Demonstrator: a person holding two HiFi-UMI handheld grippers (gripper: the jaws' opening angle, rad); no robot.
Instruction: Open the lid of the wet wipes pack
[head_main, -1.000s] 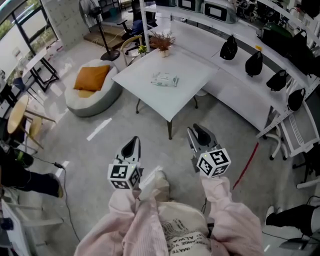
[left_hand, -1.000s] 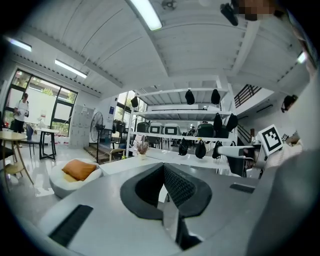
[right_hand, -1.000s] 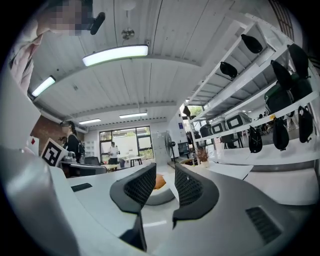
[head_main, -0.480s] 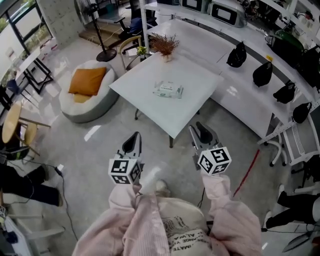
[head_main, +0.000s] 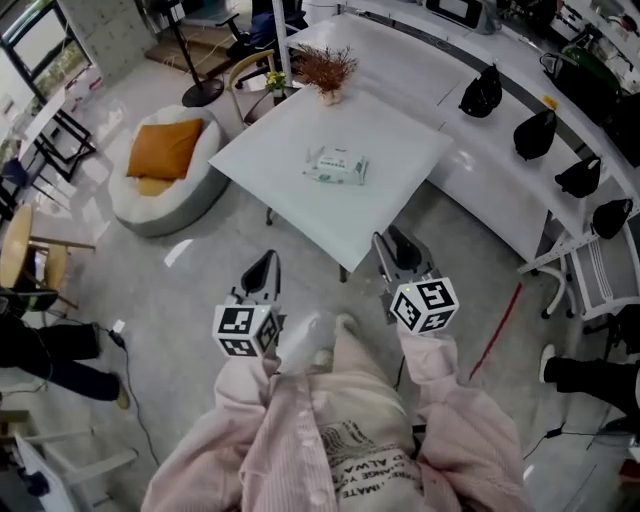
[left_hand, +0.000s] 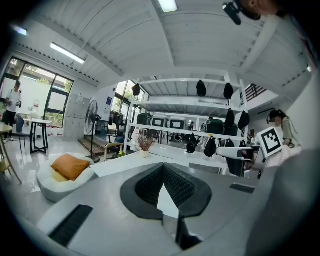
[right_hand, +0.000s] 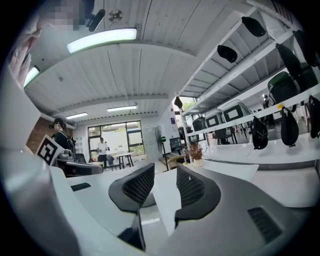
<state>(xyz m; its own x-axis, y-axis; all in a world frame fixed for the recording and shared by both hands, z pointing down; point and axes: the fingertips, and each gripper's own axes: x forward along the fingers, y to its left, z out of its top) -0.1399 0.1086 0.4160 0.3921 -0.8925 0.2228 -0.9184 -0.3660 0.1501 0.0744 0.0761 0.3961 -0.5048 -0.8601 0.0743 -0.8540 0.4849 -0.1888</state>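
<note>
The wet wipes pack (head_main: 337, 166), pale green and white, lies flat with its lid down near the middle of the white square table (head_main: 290, 200). Both grippers hang over the floor short of the table's near corner and point at it. My left gripper (head_main: 262, 270) is shut and empty; in the left gripper view its tips (left_hand: 163, 167) meet. The right gripper (head_main: 394, 246) is open, its jaws are still opening, and nothing lies between them (right_hand: 165, 171). Neither gripper view shows the pack.
A pot of dried plant (head_main: 325, 72) stands at the table's far corner. A beanbag with an orange cushion (head_main: 165, 165) lies left of the table. A long white counter with black bags (head_main: 520, 130) runs along the right. A red-handled stick (head_main: 497, 320) lies on the floor.
Both grippers have moved forward towards the table, which now stands nearer and lower in the head view. The pack has not moved on the table.
</note>
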